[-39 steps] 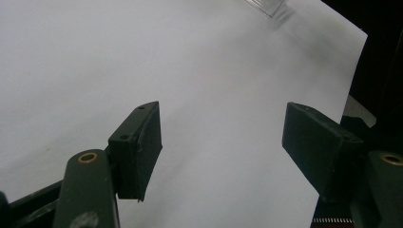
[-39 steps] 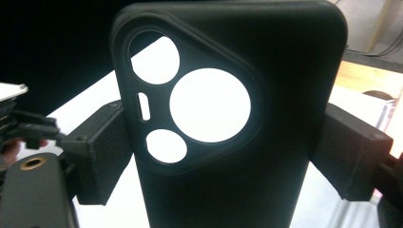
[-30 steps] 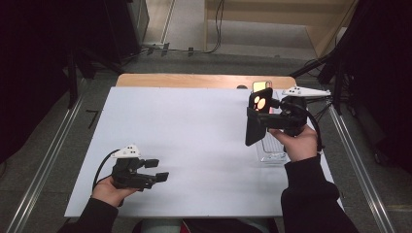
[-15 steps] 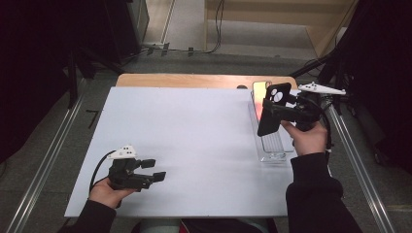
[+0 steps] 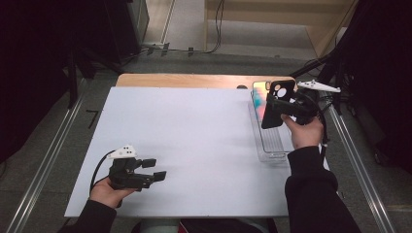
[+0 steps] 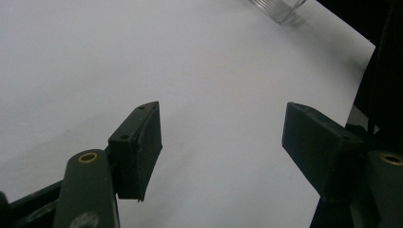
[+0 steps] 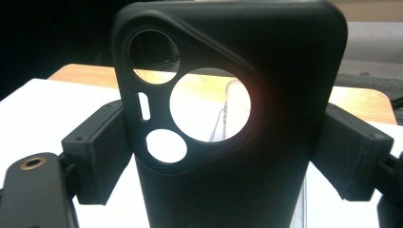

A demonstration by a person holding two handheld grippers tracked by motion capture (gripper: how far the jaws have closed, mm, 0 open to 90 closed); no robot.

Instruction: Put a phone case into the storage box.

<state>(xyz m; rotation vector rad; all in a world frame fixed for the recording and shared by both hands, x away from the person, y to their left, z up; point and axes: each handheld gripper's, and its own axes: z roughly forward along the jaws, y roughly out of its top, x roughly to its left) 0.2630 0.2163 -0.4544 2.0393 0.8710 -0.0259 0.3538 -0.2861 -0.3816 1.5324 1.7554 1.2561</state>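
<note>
No readable text, labels, brands or numbers anywhere; black phone case and white table sheet both unmarked.

Black phone case held up over the tray

Your matte black soft phone case, with round and slotted camera cut-outs near its top, stands nearly upright, clamped by its long edges, above the clear plastic tray at the table's right side.

High view overhead, facing forward; gripper views low, close; all share white table.
</note>
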